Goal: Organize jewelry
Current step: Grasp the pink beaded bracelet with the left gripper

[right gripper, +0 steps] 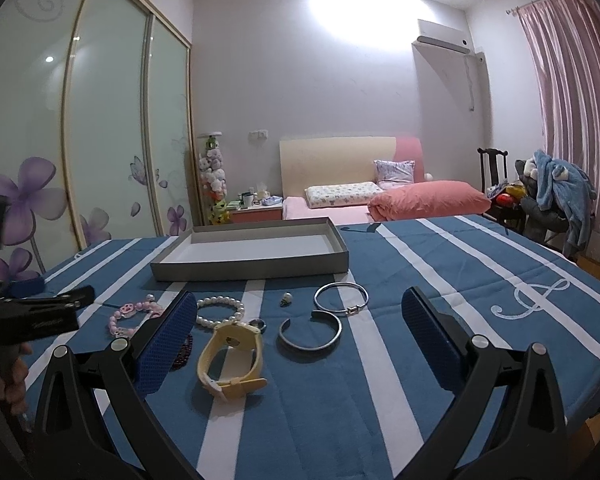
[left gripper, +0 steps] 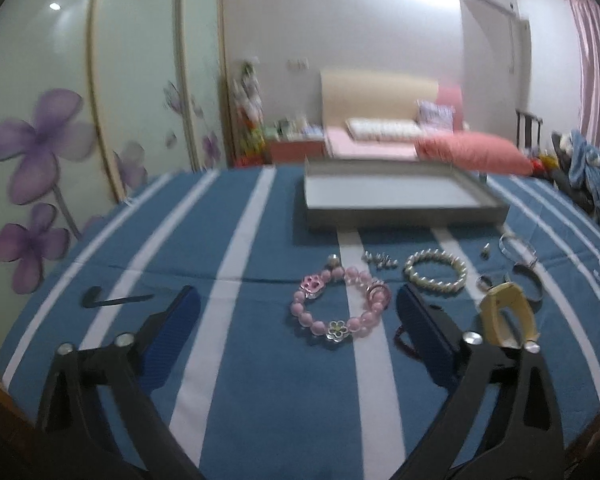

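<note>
- The left gripper [left gripper: 296,308], black-armed with blue ribbed pads, fills the lower part of the left wrist view; its jaws stand wide apart and grip nothing.
- Between its fingertips, in mid-frame, a pink bead bracelet with flower charms [left gripper: 338,305] lies on the blue cloth with white stripes [left gripper: 260,380], touching neither pad.
- Just right of the right pad stands a cream-yellow wristwatch [left gripper: 507,316]; above it, right of centre, lies a white pearl bracelet [left gripper: 435,271].
- The right gripper [right gripper: 298,314], of the same build, spreads across the lower part of the right wrist view, jaws wide and empty.
- Between its pads lie the watch [right gripper: 233,354] at lower left of centre and an open silver cuff bangle [right gripper: 311,331] at centre; a thin silver ring bangle with a clasp [right gripper: 341,298] sits just above.
- A shallow grey cardboard tray with a white floor [right gripper: 252,268] sits beyond the jewelry, upper centre, with nothing visible inside.
- At the left edge a hand [right gripper: 14,380] holds the other gripper.
</note>
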A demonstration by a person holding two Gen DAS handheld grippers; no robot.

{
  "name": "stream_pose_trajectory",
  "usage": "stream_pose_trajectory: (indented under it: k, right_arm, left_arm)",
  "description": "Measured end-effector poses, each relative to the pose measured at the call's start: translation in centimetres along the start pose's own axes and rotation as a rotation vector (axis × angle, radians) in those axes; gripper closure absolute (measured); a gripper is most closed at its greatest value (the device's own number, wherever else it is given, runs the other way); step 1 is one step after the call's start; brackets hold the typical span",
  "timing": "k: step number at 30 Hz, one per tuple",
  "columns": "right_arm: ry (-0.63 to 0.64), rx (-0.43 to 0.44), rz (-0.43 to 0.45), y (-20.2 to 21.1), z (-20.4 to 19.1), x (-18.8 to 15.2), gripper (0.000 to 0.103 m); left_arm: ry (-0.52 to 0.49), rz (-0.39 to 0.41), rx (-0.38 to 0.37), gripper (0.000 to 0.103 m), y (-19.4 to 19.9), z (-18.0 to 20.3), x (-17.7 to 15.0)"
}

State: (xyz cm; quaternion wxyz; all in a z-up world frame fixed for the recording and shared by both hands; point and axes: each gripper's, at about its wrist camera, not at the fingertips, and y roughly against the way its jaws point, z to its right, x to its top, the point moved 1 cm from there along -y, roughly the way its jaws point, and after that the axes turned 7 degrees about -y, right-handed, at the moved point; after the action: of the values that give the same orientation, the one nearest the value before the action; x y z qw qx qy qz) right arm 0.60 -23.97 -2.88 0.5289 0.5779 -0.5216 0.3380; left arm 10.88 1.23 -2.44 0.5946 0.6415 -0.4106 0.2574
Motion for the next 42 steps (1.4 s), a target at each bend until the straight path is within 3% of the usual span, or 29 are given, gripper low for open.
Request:
stream_pose_trajectory:
  k: [6,8,14,19,22,24,32,42]
  right_arm:
    - [-0.029,-0.010,-0.026,-0.8,0.9,0.2,0.002]
    - [-0.032,-0.013,-0.031,-1.0,1.1,0.3,0.002]
    - [-0.053,-0.010,-0.061,-2.0,1.8,1.0,0.002]
    - [-0.067,-0.020,-0.109,-3.2,2.5,1.5,0.002]
    - [-0.089,-0.015,-0.171,-4.5,3.2,1.8,0.002]
    - [-0.110,-0.013,-0.219,-5.5,3.8,2.0,0.002]
    - [-0.150,-0.039,-0.407,-10.8,5.7,2.7,0.004]
    - [-0.114,-0.097,-0.557,-16.2,6.5,2.1,0.007]
  left_arm:
    - [-0.016,-0.177,-0.061,0.040,-5.6,-0.4,0.2]
    - [-0.020,-0.222,-0.079,0.043,-6.8,-0.3,-0.1]
    - [-0.055,-0.263,-0.091,0.048,-8.9,-0.1,0.3]
    - [-0.053,-0.298,-0.120,0.078,-9.6,-0.2,0.2]
    - [-0.043,-0.297,-0.129,0.080,-9.5,-0.6,0.2]
    - [-0.039,-0.295,-0.128,0.089,-9.4,-0.7,0.4]
    - [-0.032,-0.276,-0.111,0.090,-9.9,-1.3,0.8]
    - [-0.023,-0.212,-0.122,0.090,-9.1,-2.0,1.7]
